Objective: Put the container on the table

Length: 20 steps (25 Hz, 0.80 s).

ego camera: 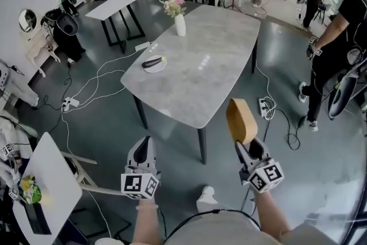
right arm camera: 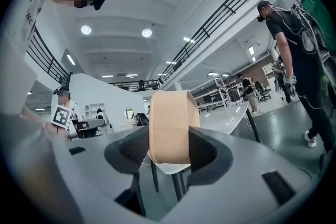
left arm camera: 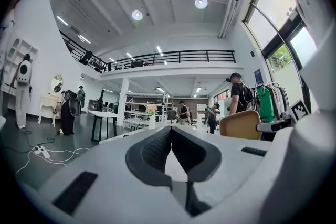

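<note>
The table [ego camera: 212, 54] stretches toward 12 o'clock. The container [ego camera: 241, 120] hangs in the air off its near corner, at 5 o'clock from it, clamped between the right gripper's [ego camera: 248, 145] jaws. The left gripper [ego camera: 145, 146], at 7 o'clock, is closed and empty. A vase [ego camera: 180, 24] and a plate [ego camera: 153, 63] sit on the tabletop. Pickup looks done; carrying over the top and setting down remain

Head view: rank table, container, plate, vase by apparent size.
1. table
2. container, though it is nearest the camera, so it looks bigger than it is
3. plate and vase: too alike to rank
</note>
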Tool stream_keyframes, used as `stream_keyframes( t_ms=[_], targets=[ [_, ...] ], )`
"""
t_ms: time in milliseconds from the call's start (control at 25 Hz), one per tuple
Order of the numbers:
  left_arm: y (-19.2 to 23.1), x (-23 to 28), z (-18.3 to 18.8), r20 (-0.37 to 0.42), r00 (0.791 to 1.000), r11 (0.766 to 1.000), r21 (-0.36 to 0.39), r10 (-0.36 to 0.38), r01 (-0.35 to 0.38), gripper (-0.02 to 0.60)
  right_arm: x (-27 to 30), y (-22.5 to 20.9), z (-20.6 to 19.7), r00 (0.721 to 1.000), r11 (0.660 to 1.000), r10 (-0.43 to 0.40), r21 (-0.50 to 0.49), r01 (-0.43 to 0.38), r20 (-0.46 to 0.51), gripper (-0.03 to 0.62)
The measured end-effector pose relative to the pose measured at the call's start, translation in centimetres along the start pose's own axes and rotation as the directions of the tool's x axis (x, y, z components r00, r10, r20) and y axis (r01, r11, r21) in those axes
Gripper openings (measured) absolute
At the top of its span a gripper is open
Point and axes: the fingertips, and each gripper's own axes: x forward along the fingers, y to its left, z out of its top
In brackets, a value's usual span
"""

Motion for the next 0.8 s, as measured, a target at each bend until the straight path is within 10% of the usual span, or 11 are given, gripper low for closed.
stream_keyframes(
  t_ms=[800],
  targets=[
    [4.6, 10.8, -1.8, -0.023, 0.999, 0.999, -0.037, -0.023, 0.022, 0.003, 10.9, -3.5, -0.9, 0.998, 0.999, 0.027, 0.041, -0.025, -0.049, 0.222]
  ],
)
